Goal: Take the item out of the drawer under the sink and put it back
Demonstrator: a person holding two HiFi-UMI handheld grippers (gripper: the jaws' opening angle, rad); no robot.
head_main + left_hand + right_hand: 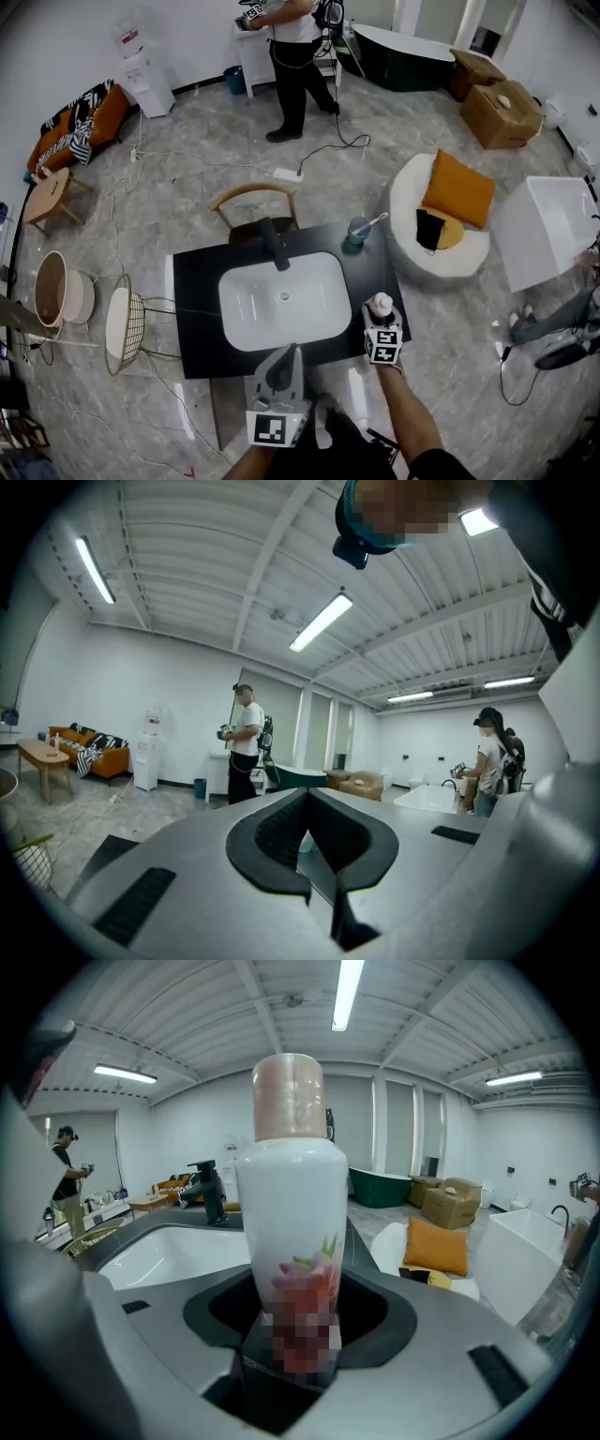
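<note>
Two grippers are waiting at the front of the sink (246, 302): the left gripper (284, 361), jaws pressed together and empty. Right of the sink, the right gripper (382, 325) is pinching the white bottle (381, 303) near its base. Held so low, I'd say it is risking tipping or clipping the counter (197, 291).

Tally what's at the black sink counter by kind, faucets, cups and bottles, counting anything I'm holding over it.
faucet: 1
cup: 1
bottle, held in the right gripper: 1
Total: 3
</note>
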